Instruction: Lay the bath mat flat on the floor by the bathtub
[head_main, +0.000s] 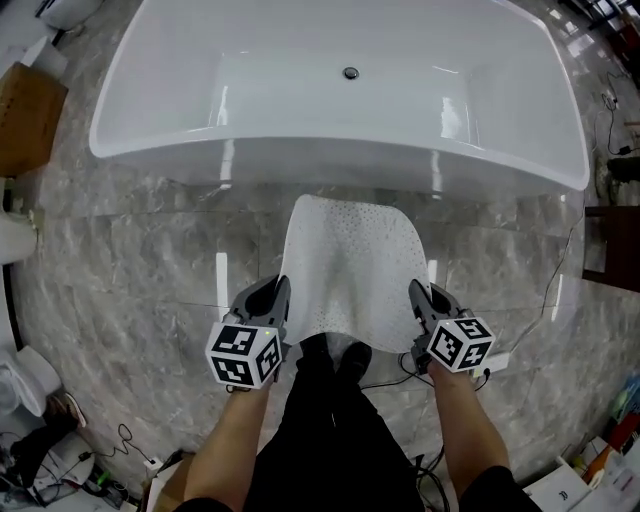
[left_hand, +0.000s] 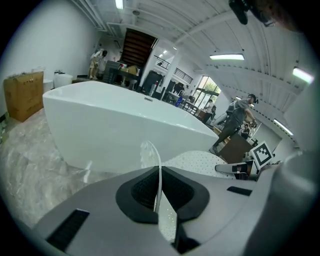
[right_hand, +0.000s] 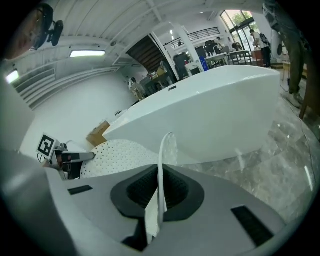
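Observation:
A white bath mat (head_main: 350, 262) dotted with small holes hangs spread between my two grippers, its far edge reaching toward the white bathtub (head_main: 340, 160). My left gripper (head_main: 278, 300) is shut on the mat's near left corner, and the mat's edge (left_hand: 159, 187) runs upright between its black pads. My right gripper (head_main: 418, 300) is shut on the near right corner, with the edge of the mat (right_hand: 161, 192) pinched between its pads. Beyond each gripper's jaws the mat (left_hand: 200, 161) (right_hand: 117, 152) bulges upward in front of the tub (left_hand: 125, 125) (right_hand: 210, 115).
Grey marble floor (head_main: 140, 260) surrounds the tub. A cardboard box (head_main: 28, 118) stands at the left, dark furniture (head_main: 615, 245) at the right, and cables with a power strip (head_main: 495, 362) lie by my feet. People stand far back in the room (left_hand: 239, 117).

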